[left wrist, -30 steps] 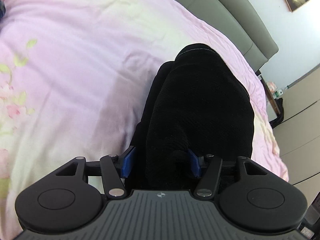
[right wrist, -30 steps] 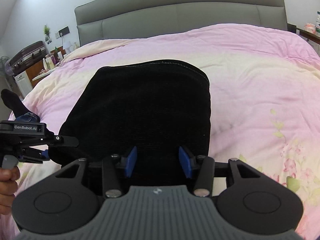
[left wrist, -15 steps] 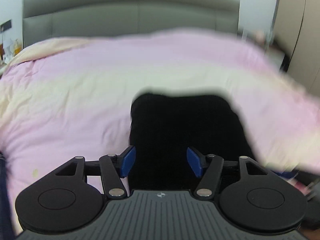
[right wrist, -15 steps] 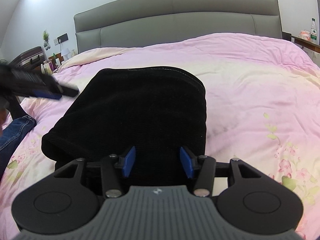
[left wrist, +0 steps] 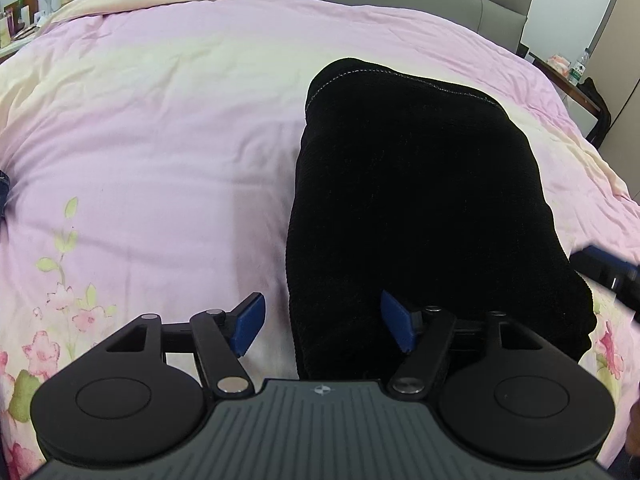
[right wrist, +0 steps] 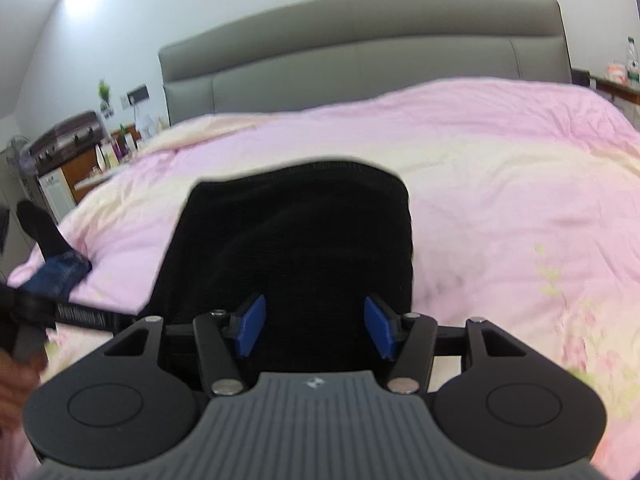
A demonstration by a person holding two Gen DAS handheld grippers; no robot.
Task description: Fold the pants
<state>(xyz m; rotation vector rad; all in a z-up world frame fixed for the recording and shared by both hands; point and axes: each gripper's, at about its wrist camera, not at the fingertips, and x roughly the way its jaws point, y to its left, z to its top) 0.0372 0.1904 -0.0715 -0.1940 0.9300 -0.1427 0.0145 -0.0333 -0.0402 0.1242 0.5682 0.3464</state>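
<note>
The black ribbed-fabric pants (left wrist: 420,208) lie folded into a compact bundle on the pink floral duvet (left wrist: 160,140), directly ahead of both grippers. Left gripper (left wrist: 322,326) and right gripper (right wrist: 312,330) are both released, holding nothing. Folding appears complete or nearly so; the next move likely calls only for a final tidy or withdrawal.

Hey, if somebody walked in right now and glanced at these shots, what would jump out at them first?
The folded black pants lie as a dark block on the pink floral duvet, right in front of both cameras. The left gripper is open at the bundle's near left edge, and the right gripper is open at its near end, neither pinching cloth. Behind rises a grey padded headboard.
</note>
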